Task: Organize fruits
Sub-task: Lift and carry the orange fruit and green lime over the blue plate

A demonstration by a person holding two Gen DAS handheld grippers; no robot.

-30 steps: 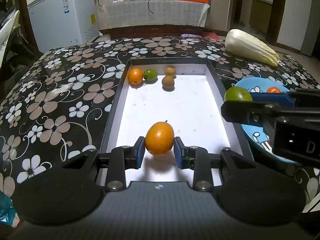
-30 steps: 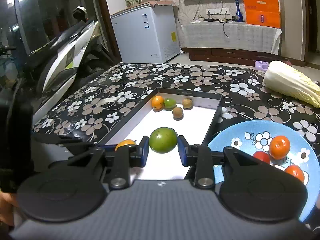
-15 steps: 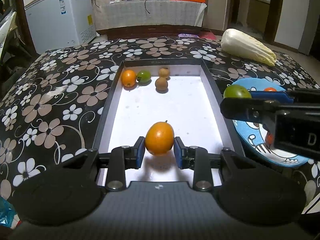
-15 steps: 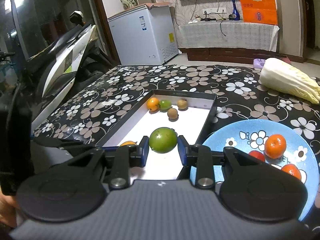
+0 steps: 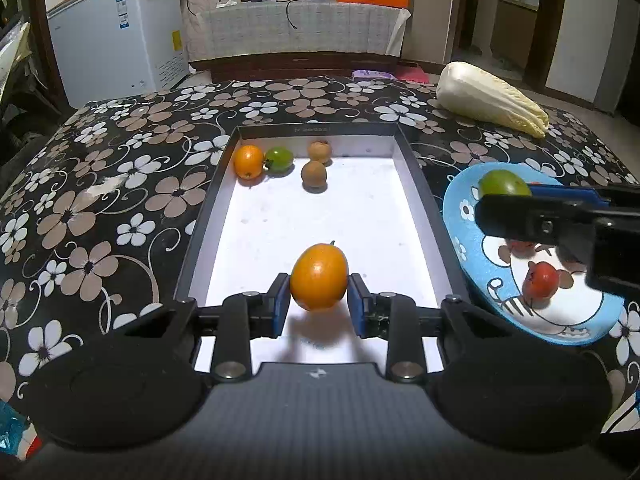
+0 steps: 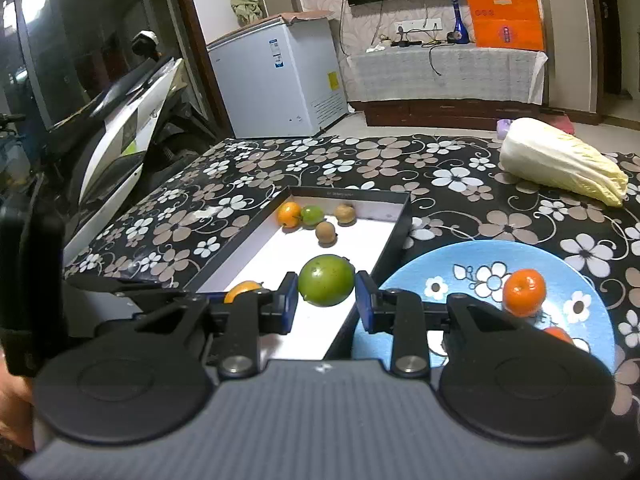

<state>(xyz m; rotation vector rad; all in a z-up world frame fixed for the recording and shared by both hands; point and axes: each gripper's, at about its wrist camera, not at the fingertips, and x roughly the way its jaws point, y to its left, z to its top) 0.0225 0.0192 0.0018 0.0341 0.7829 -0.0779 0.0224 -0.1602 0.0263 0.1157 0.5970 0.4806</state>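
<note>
My left tongs [image 5: 319, 300] grip an orange fruit [image 5: 319, 276] over the tray [image 5: 416, 168]; right tongs [image 6: 327, 296] clamp a green fruit [image 6: 327, 285].

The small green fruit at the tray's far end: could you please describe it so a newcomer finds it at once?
Find the black-rimmed white tray on the floral cloth. At its far left corner, the small green fruit touches an orange one; the two neighbours to its right are brown.

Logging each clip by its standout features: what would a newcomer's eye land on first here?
Each gripper grips a fruit: the left gripper holds an orange fruit above the near end of the white tray, the right gripper a green fruit near the tray's right edge. Four small fruits cluster at the tray's far end, and a napa cabbage lies beyond the blue plate.
</note>
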